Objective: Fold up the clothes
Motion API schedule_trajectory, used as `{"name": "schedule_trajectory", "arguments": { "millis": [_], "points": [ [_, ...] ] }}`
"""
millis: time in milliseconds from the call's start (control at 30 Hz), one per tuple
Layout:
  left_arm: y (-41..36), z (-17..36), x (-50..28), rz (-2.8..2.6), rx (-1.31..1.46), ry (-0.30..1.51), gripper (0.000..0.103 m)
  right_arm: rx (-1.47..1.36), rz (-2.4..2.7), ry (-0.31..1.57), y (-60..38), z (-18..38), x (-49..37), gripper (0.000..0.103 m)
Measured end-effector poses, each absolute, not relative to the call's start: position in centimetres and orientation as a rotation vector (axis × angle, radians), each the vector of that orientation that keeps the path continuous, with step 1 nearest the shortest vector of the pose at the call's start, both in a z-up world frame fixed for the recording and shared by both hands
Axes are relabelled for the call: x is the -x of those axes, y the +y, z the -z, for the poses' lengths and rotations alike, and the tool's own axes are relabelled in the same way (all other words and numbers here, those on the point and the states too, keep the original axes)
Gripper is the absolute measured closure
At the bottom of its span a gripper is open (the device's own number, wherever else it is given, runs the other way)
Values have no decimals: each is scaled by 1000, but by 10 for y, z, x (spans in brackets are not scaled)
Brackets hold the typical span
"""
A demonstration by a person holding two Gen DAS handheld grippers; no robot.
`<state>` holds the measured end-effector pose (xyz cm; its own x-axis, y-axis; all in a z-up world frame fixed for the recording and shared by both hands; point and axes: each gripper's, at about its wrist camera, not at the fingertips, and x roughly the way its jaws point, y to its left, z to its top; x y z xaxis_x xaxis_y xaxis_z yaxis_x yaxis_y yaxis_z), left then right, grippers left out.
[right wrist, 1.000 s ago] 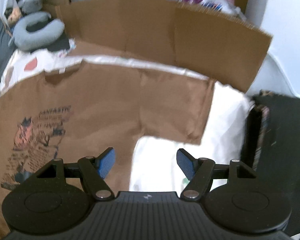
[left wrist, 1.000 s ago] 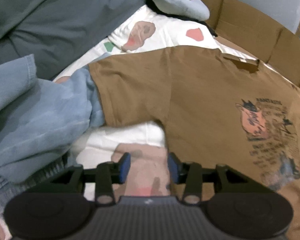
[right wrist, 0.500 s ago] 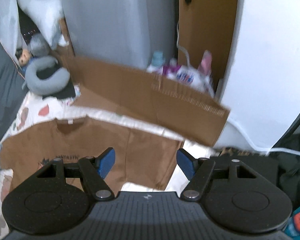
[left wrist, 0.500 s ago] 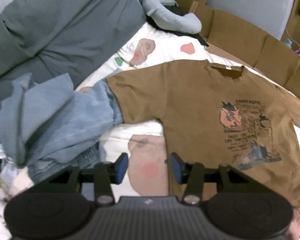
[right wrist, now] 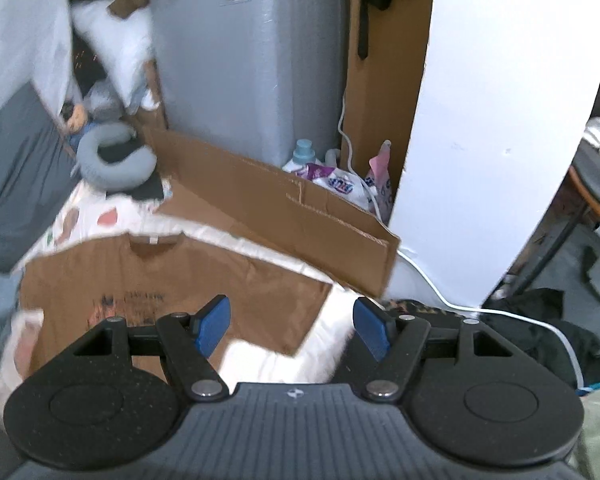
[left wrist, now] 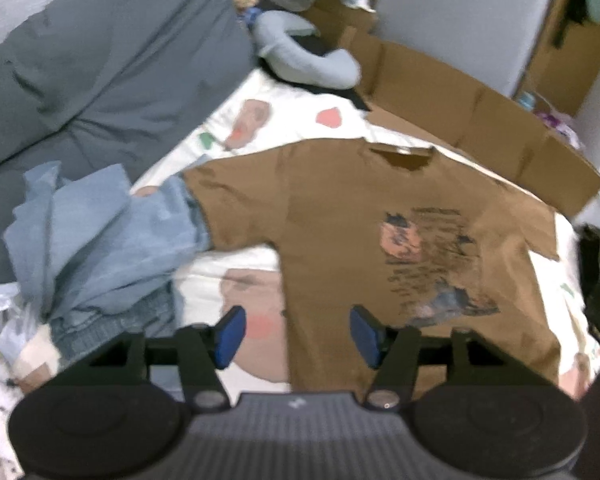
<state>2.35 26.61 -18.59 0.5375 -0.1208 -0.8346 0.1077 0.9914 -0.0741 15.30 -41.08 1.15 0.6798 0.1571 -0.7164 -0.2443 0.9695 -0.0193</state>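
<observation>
Ahead of left claw (left wrist: 298,336): brown T-shirt (left wrist: 340,208)

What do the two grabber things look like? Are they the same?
Yes, they match. The left gripper and right gripper each have a black body with two round discs, a ribbed grey middle with a tiny logo, silver pivot bolts, and blue pads on the jaws.

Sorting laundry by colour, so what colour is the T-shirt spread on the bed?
Brown, with an orange and black print on the T-shirt; clearest in the left wrist view.

A white wall (right wrist: 480,128) stands at 2 o'clock, a grey cabinet (right wrist: 252,60) at 12, cardboard (right wrist: 276,216) edging the bed (left wrist: 228,280).
</observation>
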Motion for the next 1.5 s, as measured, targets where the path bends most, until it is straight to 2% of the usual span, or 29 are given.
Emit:
{"name": "schedule_trajectory", "arguments": {
  "millis": [200,333,867,1100,1367,1500],
  "points": [
    [252,202,-5,220,-6,1016,40,167,-193,820,-428,-30,-112,29],
    [250,215,11,215,19,1043,40,141,-174,830,-437,-21,-95,29],
    [264,264,43,170,73,1176,41,48,-249,929,-408,133,-47,32],
    [259,289,50,185,89,1223,42,-12,-253,1020,-393,210,-31,37],
    [254,330,51,186,94,1304,50,-48,-272,1093,-380,281,-16,39],
    [257,348,53,151,130,1343,52,-73,-294,1155,-372,318,-10,55]
  ]
}}
